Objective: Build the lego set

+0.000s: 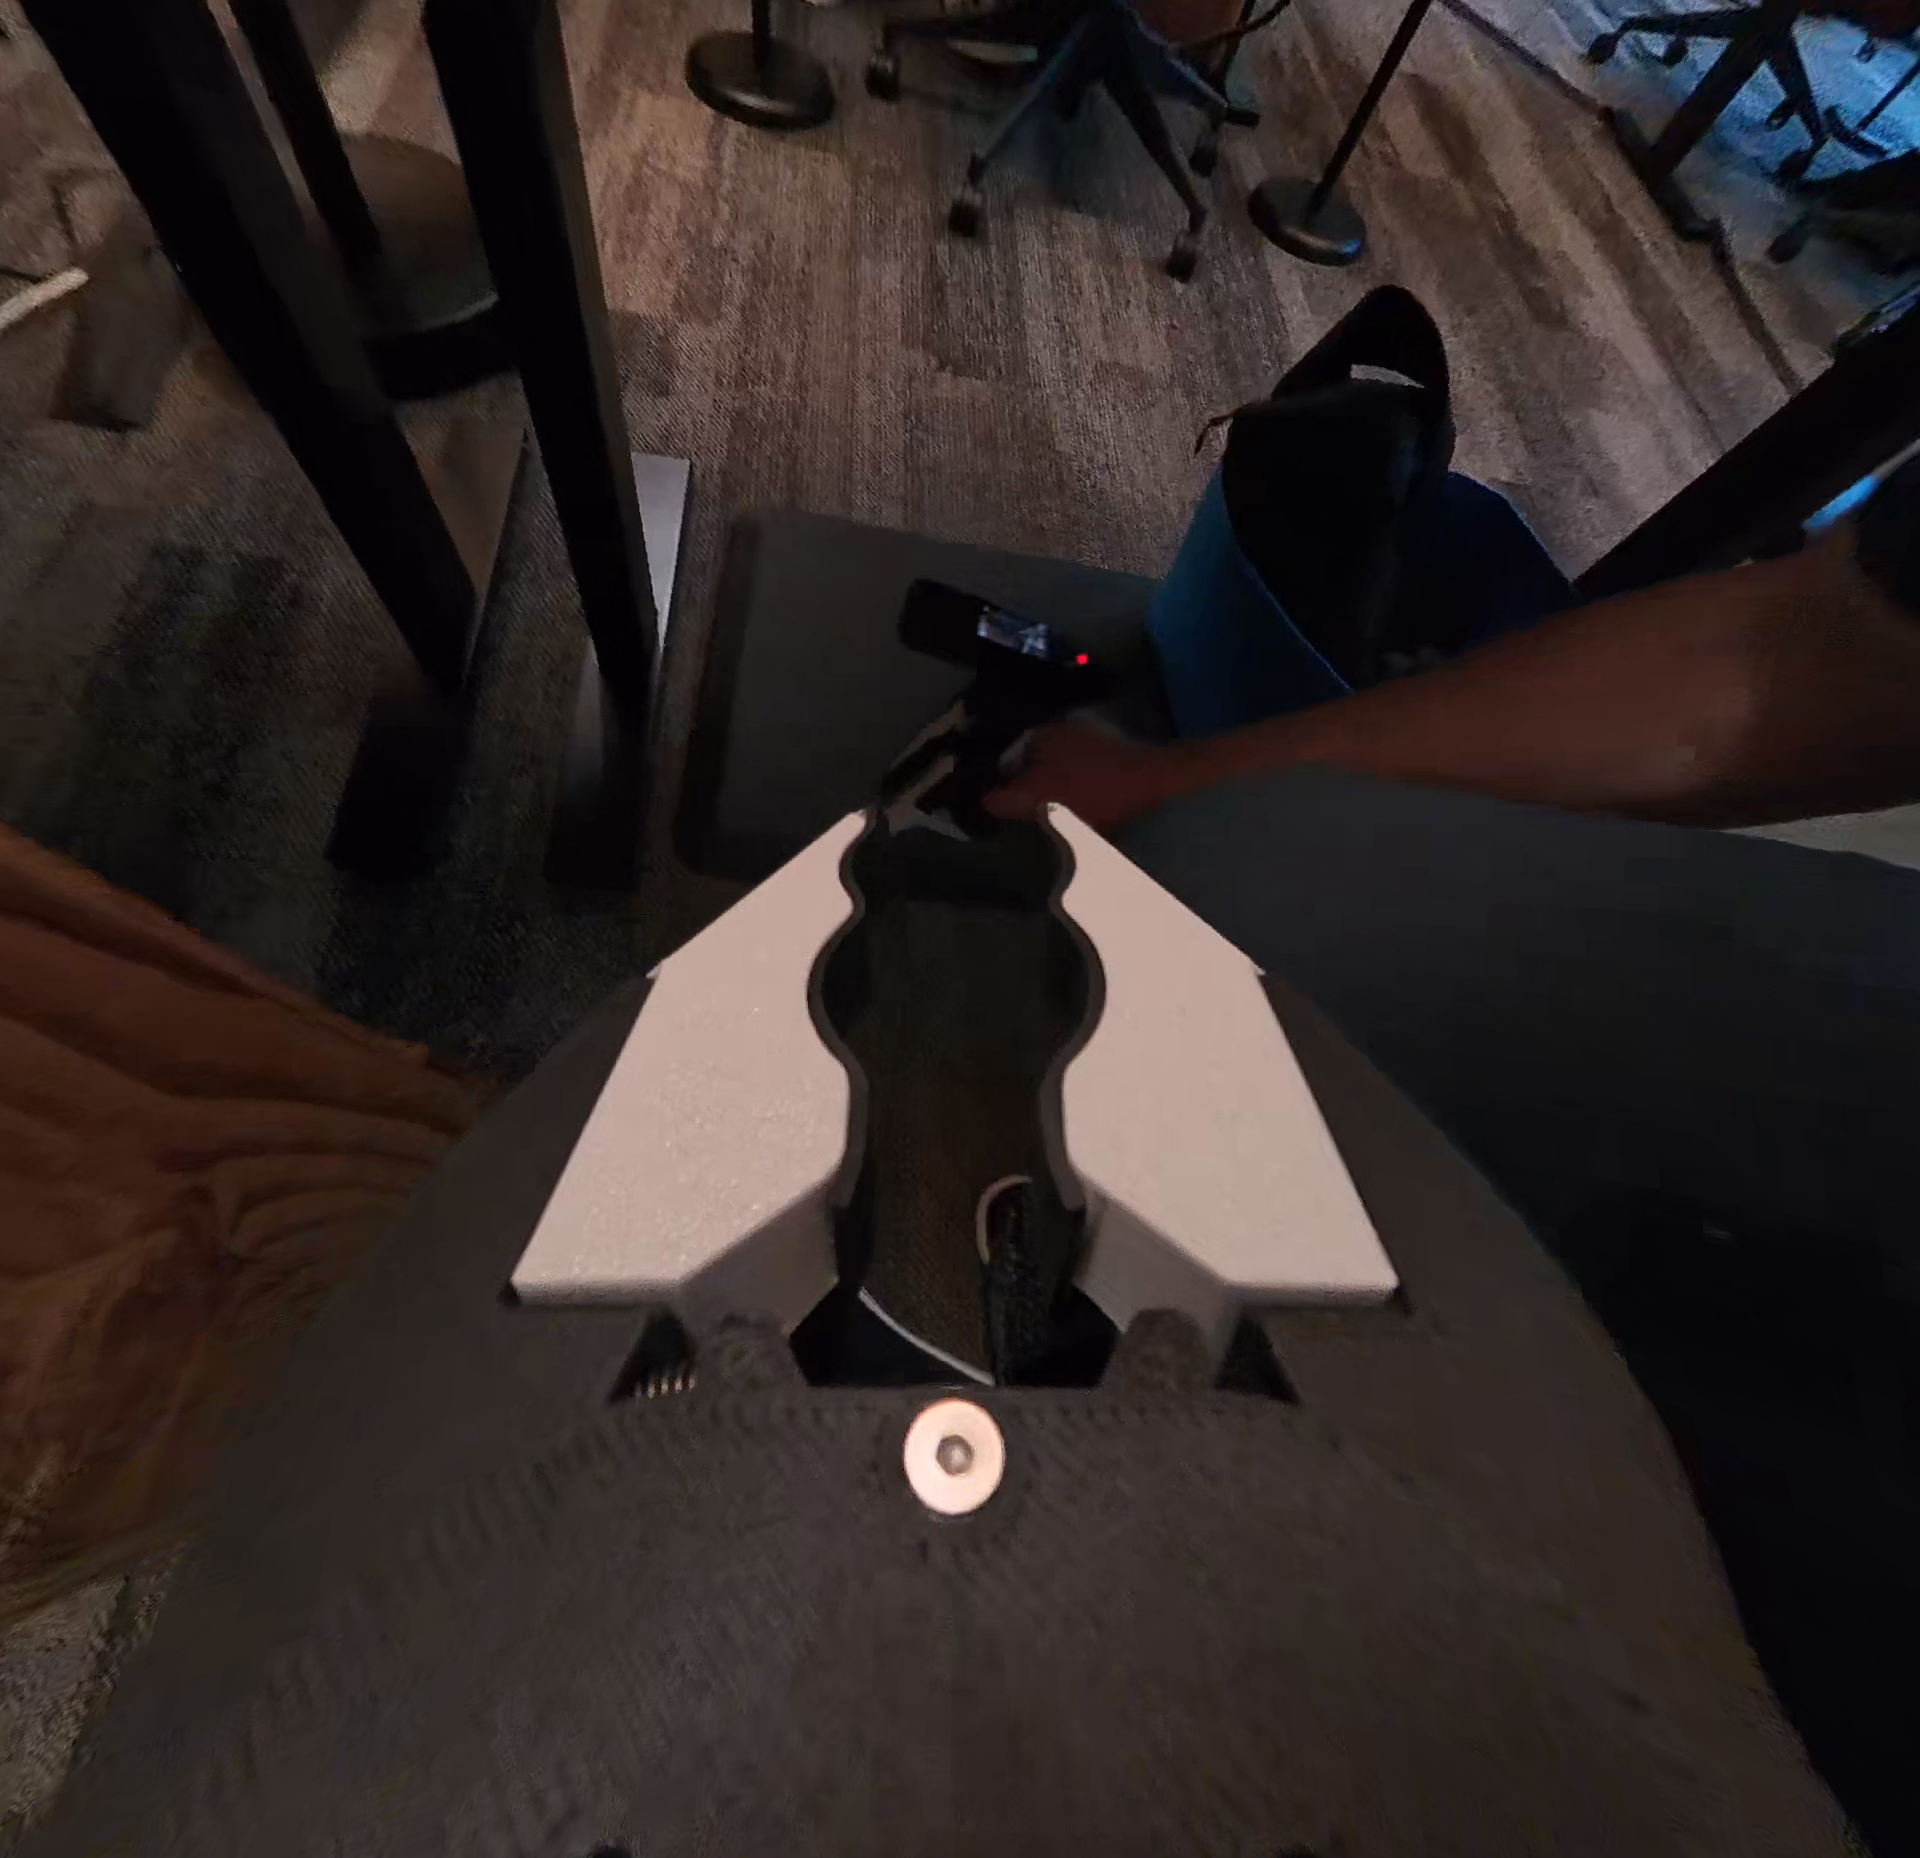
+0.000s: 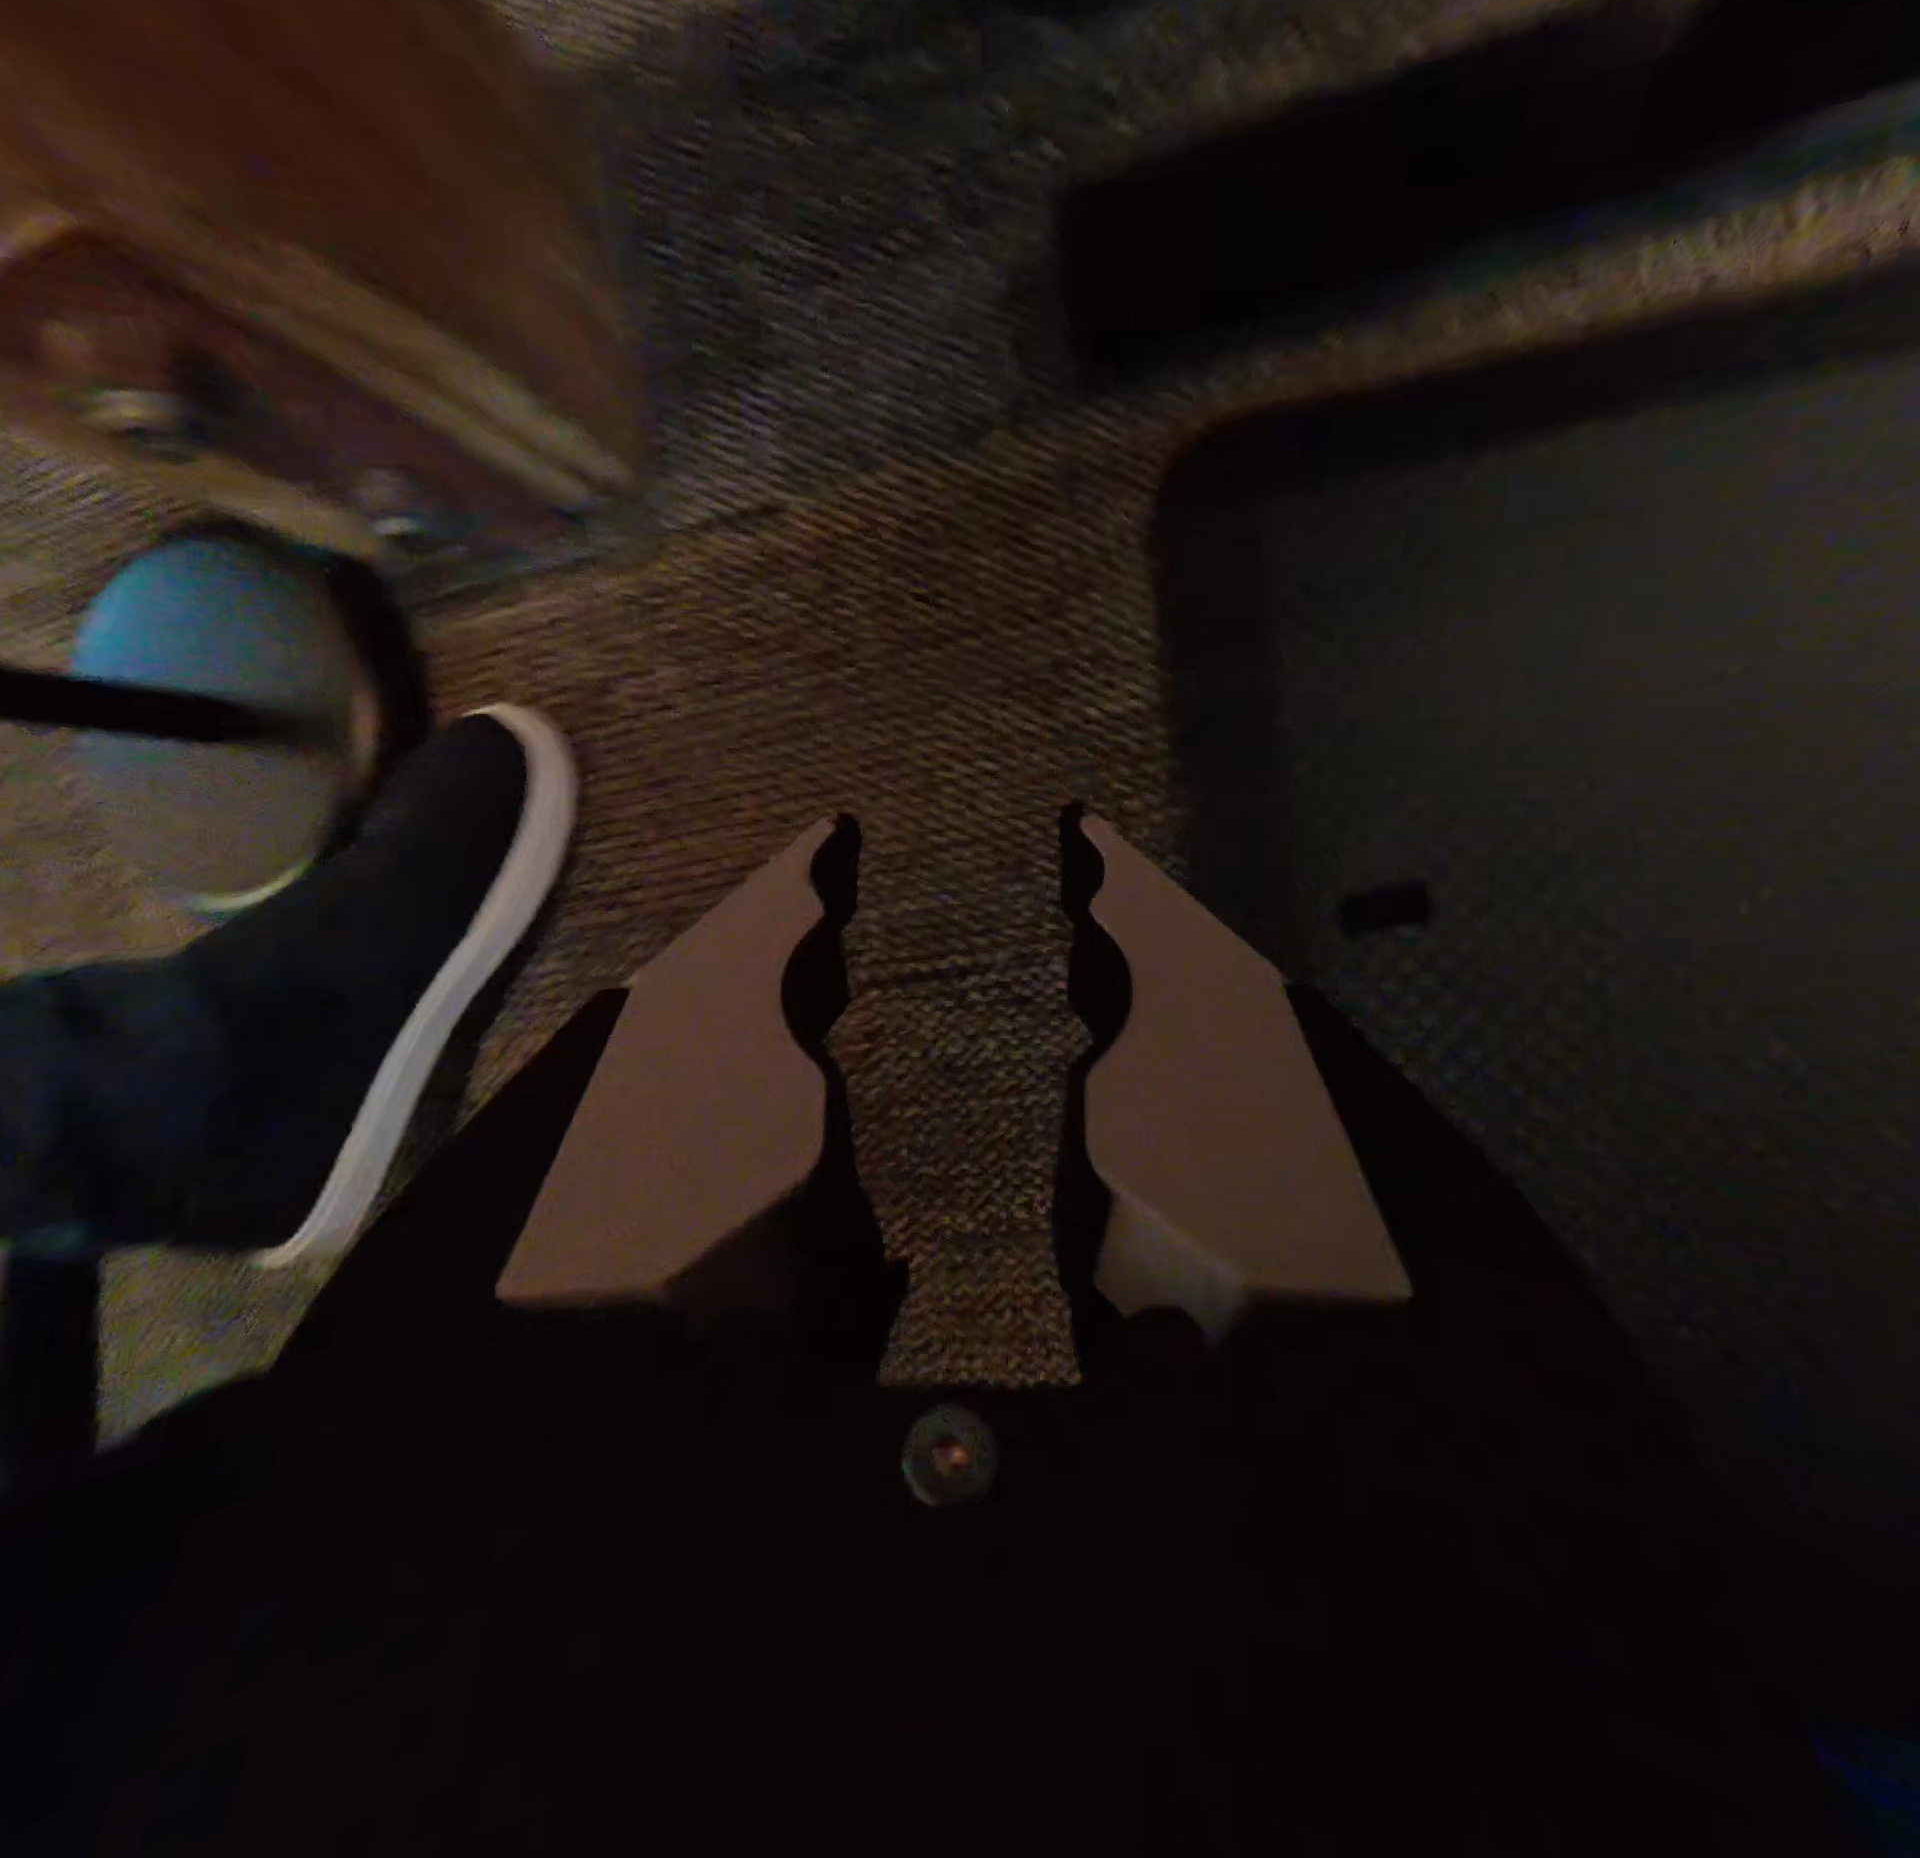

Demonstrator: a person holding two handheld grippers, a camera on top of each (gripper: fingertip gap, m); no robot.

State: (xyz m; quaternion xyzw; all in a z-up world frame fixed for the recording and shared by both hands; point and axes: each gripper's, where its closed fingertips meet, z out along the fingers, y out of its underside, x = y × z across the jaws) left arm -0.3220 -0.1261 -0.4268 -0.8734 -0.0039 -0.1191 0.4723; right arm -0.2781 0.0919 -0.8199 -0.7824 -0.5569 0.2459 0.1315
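No lego pieces show in either view. Both grippers point down at the grey carpet (image 1: 831, 354). My left gripper (image 1: 956, 821) is open and empty, its white fingers (image 1: 727, 1102) spread wide. Beyond its tips a hand (image 1: 1060, 769) holds the right gripper (image 1: 951, 769) low over the floor, with its black camera (image 1: 987, 629) on top. In the right wrist view the right gripper (image 2: 958, 821) is open and empty, close above the carpet (image 2: 935, 665). That view is dark and blurred.
Black table legs (image 1: 499, 354) stand at left. A dark grey mat (image 1: 821, 686) lies ahead and also shows in the right wrist view (image 2: 1558, 769). A blue bag (image 1: 1299, 613) stands at right, a brown cloth (image 1: 156, 1133) at left, a rolling chair (image 1: 1101, 94) farther off. A white-soled shoe (image 2: 457, 977) is at left. The tips of one gripper are about 45 cm away from the tips of the other.
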